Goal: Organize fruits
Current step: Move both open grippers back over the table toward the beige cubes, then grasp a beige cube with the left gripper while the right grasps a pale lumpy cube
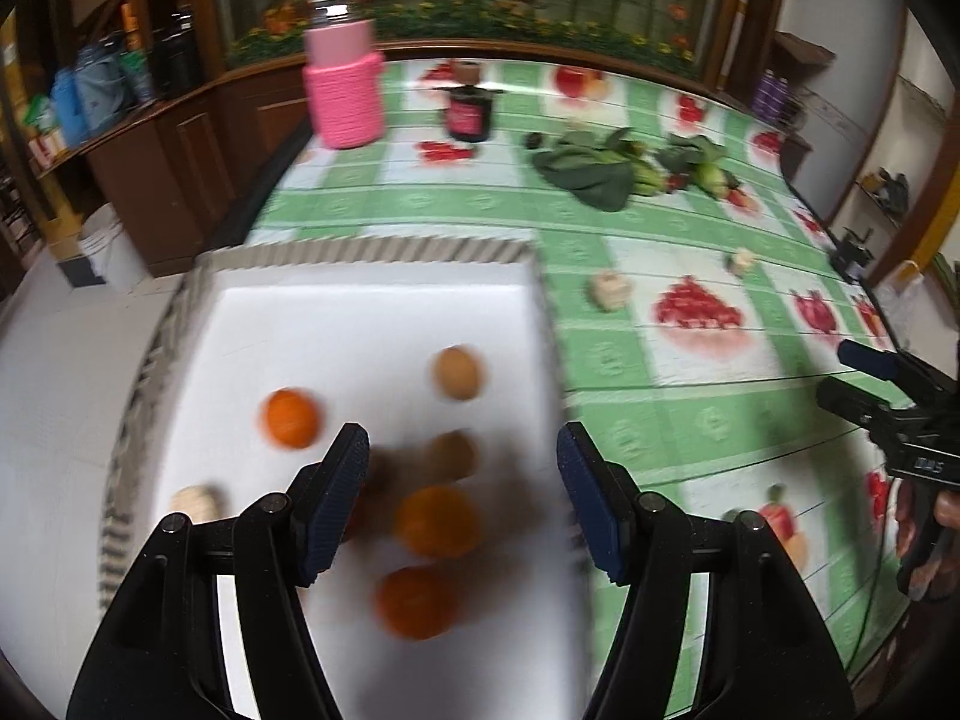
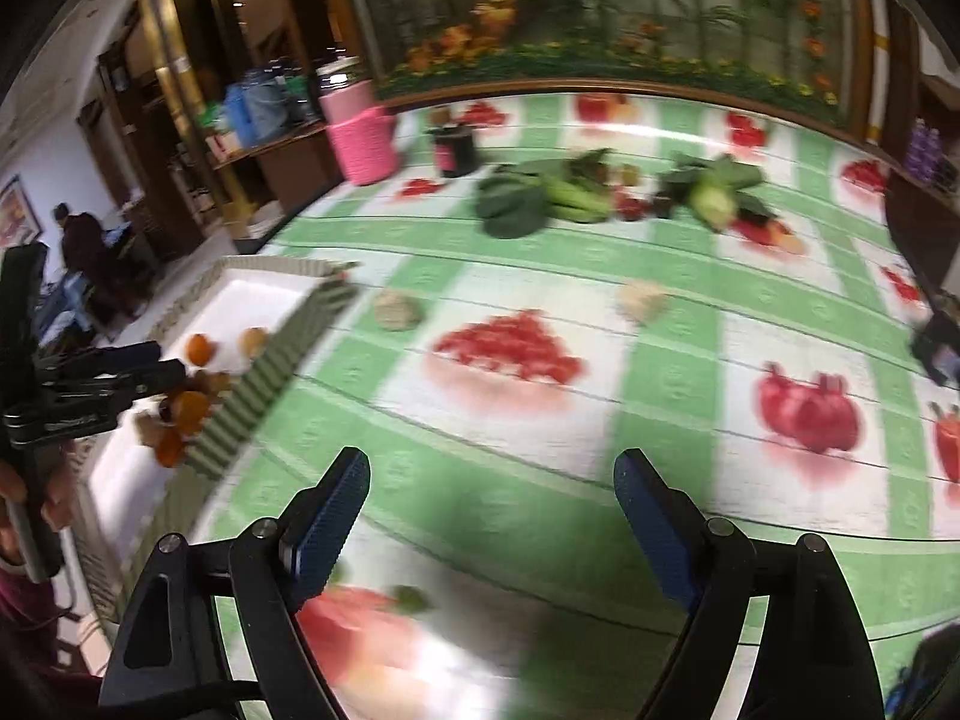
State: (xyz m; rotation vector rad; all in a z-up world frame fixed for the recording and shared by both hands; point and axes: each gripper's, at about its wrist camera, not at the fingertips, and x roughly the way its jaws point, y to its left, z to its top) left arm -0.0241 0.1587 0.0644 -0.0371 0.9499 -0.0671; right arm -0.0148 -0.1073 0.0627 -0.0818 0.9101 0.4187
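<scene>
Jaws apart, the left hand-held gripper [image 1: 462, 450] is hovering directly above the oranges [image 1: 437, 521] lying in the tray [image 1: 372, 294], while the right hand-held gripper [image 2: 492, 480], also apart, is hanging farther off.

Blurred fruit, cropped gripper

Your left fingers [image 1: 342, 480] hide part of the smeared brown fruit [image 1: 453, 455] (kind unreadable); the right gripper [image 1: 864, 381] runs off the frame's edge.

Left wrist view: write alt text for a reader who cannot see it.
The open left gripper hovers over a white tray with a ribbed rim, holding three oranges and several brownish fruits, all motion-blurred. Beyond lies a green checked tablecloth with two pale fruits, leafy greens and a pink-sleeved jar. The right gripper enters at right.
</scene>
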